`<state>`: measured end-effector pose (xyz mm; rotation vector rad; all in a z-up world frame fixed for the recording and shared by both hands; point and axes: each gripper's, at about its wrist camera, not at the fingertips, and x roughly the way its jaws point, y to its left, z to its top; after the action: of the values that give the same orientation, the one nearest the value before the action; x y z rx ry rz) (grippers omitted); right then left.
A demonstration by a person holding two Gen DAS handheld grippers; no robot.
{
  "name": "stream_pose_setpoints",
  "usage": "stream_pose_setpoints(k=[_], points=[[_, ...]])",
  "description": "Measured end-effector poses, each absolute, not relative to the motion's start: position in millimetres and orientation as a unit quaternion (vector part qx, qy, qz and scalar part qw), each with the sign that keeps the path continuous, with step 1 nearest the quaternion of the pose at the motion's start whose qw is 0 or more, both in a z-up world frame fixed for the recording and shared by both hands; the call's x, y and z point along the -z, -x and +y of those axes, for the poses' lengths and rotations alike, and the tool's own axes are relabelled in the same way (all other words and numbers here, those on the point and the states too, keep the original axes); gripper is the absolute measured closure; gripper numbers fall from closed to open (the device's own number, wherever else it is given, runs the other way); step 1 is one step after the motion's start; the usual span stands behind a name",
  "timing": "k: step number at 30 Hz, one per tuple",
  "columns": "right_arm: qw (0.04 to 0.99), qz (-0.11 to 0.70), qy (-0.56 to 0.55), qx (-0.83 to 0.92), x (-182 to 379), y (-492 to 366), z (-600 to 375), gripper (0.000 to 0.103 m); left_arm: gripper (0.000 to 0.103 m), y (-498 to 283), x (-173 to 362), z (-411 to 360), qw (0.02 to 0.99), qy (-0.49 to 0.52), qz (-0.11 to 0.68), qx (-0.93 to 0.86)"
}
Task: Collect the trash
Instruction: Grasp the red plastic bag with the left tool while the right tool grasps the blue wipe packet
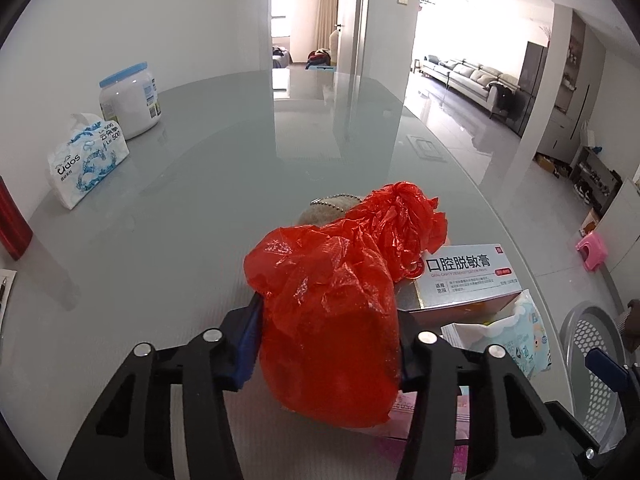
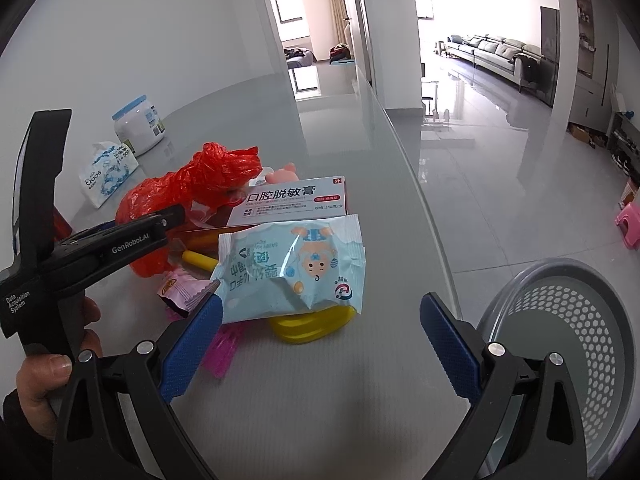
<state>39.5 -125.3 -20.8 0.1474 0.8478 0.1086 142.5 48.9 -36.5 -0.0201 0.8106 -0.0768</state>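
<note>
A crumpled red plastic bag [image 1: 332, 300] lies on the grey glass table [image 1: 200, 208], and my left gripper [image 1: 328, 316] is shut on it, blue pads pressed to both its sides. From the right wrist view the same bag [image 2: 180, 200] shows behind the left gripper's fingers [image 2: 160, 220]. My right gripper [image 2: 320, 304] is open and holds nothing. Just beyond its fingertips lies a light-blue wipes packet [image 2: 296, 268] on a yellow item [image 2: 308, 324]. Behind the packet is a toothpaste box [image 2: 288, 202]. A pink wrapper [image 2: 184, 290] lies to the left.
A grey perforated basket [image 2: 560, 340] stands off the table's right edge. A tissue pack [image 1: 86, 158], a white jar with a blue lid [image 1: 130, 98] and a red cylinder [image 1: 12, 224] stand at the far left. A pink stool [image 1: 592, 250] is on the floor.
</note>
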Motion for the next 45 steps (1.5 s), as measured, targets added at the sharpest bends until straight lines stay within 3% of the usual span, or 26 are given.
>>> stream_pose_setpoints(k=[2,6,15,31,34,45], points=[[0.906,0.413,-0.071,-0.052,22.0,-41.6,-124.3,0.008,0.069,-140.0,32.4,52.8,0.92,0.017,0.39,0.041],[0.908,0.41,-0.065,-0.05,22.2,-43.2,-121.2,0.009,0.074,-127.6,19.9,64.0,0.927,0.032,0.372,0.041],[0.906,0.417,-0.061,-0.042,27.4,-66.3,-110.8,0.009,0.075,-92.2,-5.6,76.1,0.944,0.033,0.327,0.027],[0.902,0.423,-0.065,-0.056,36.4,-89.3,-108.8,0.01,0.075,-90.7,0.1,80.4,0.941,0.037,0.336,0.034],[0.9,0.426,-0.065,-0.064,38.1,-87.6,-107.4,0.026,0.075,-90.2,1.5,79.7,0.94,0.037,0.337,0.036],[0.909,0.405,-0.06,-0.077,29.0,-75.7,-106.4,0.043,0.075,-90.7,4.7,80.8,0.939,0.036,0.341,0.038]])
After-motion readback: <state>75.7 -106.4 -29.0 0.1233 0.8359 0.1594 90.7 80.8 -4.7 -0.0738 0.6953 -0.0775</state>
